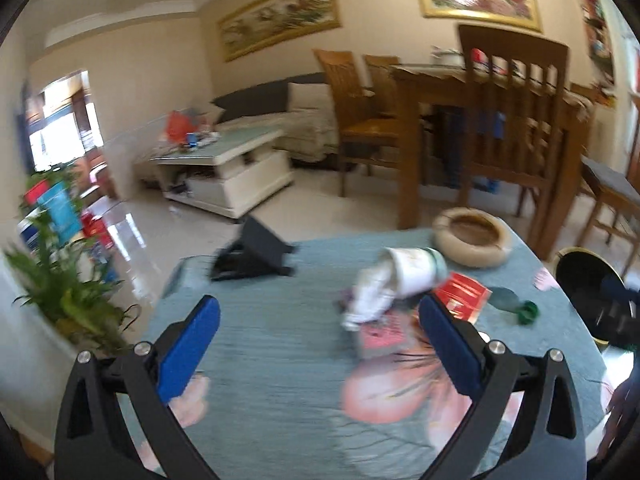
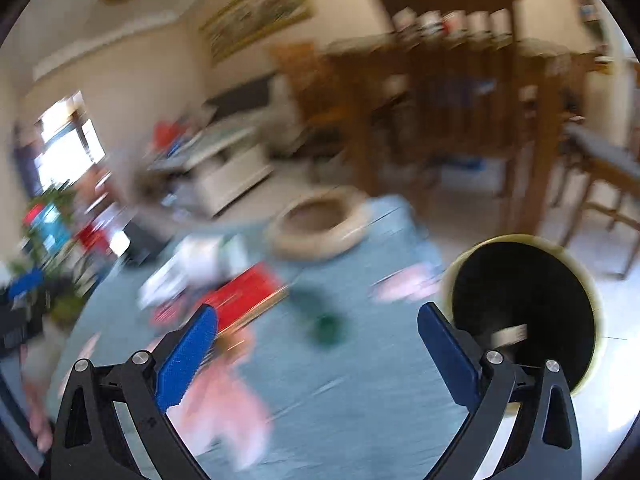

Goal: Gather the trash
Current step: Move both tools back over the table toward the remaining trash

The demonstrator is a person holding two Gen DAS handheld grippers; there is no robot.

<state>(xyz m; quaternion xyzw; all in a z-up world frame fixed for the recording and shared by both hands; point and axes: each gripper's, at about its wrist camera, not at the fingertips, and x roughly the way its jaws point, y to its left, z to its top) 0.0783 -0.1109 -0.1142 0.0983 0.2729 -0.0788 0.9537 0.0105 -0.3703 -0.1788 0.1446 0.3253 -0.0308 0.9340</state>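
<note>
Both grippers hang over the table [image 1: 280,340] with its teal flowered cloth, and both have their jaws spread wide with nothing between them: the left gripper [image 1: 320,336] faces the litter, and the right gripper [image 2: 318,340] sits nearer the black trash bin [image 2: 524,308], which stands off the table edge at about 2 o'clock in the right wrist view. In the left wrist view the trash lies ahead at roughly 1 o'clock. A white paper cup [image 1: 416,270] has tipped on its side, its long axis running from about 10 o'clock to 4 o'clock with the mouth toward 10 o'clock. Crumpled white tissue [image 1: 370,296] spills from that end toward 7 o'clock. A red carton [image 1: 464,294] lies flat just beside the cup at its 4 o'clock, and a green bottle [image 1: 514,306] lies on its side past the carton, cap end pointing toward 4 o'clock. The cup is probably light and easily crushed, so a gentle pinch across its middle, square to the axis, should suit. The tissue looks soft and can be taken anywhere. The bottle may roll and be slippery; its neck seems the safer hold. The right wrist view is badly blurred, so finer detail there cannot be told.
</note>
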